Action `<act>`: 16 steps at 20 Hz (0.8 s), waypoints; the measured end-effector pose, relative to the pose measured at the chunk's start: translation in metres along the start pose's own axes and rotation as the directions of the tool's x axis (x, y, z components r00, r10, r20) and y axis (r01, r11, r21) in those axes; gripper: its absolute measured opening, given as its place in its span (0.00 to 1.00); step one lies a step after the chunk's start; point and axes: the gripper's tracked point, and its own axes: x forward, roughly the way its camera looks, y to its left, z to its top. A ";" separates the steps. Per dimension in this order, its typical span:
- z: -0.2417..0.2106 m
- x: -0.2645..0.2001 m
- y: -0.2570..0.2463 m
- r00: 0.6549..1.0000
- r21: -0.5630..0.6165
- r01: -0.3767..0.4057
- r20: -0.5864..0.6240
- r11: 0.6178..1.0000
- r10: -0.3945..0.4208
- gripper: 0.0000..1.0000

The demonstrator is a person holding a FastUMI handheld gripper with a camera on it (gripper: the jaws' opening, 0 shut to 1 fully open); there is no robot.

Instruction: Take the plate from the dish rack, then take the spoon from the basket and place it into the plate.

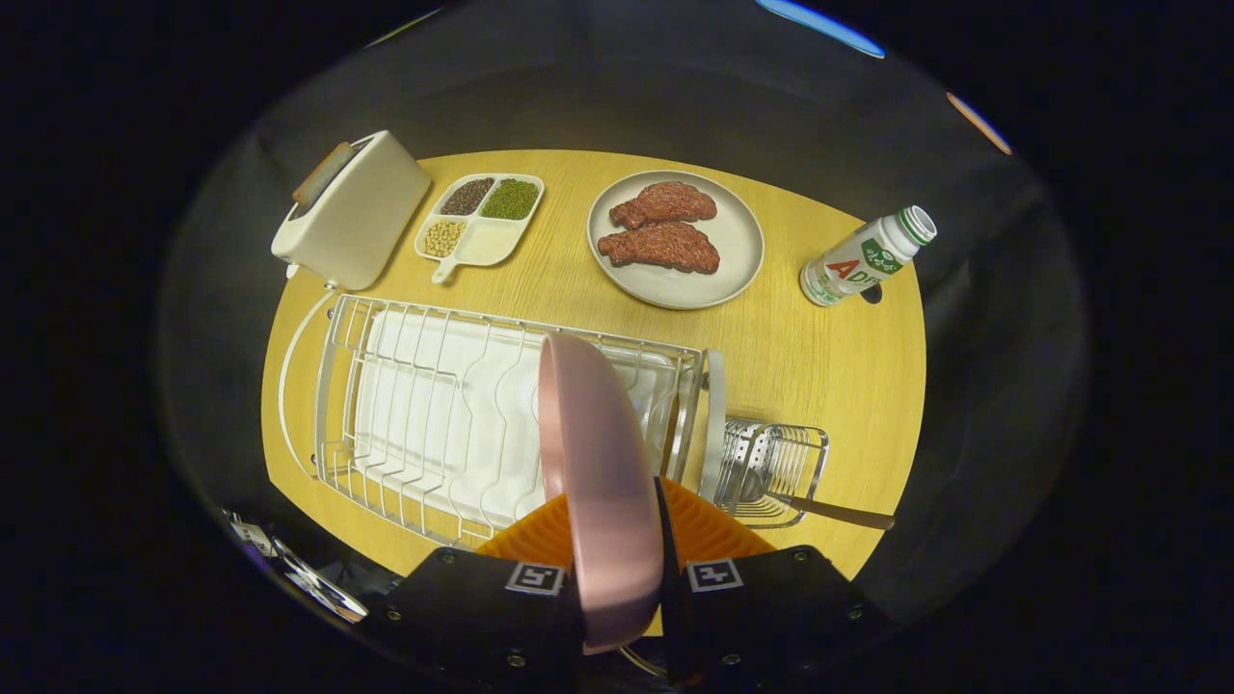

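I have the gripper (617,540) clenched on the pink plate (593,463): it stands on edge between the two orange fingers (525,535), one pad on each face. The plate sits over the near right end of the wire dish rack (415,405); I cannot tell if it touches the rack. Just right of the rack, the small wire basket (776,467) holds the spoon (819,506), handle pointing out to the right. Beyond the rack on the wooden table (829,376): toaster (352,212), divided tray of beans (479,220), grey plate with two meat pieces (675,241), white bottle (868,255).
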 end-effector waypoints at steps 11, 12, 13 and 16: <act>-0.026 -0.009 0.026 0.944 0.101 -0.328 0.045 0.939 0.325 0.27; -0.033 -0.011 0.026 0.932 0.131 -0.363 0.054 0.923 0.359 0.27; -0.039 -0.014 0.027 0.916 0.161 -0.402 0.072 0.901 0.395 0.27; -0.068 -0.022 0.026 0.867 0.241 -0.497 0.114 0.834 0.485 0.27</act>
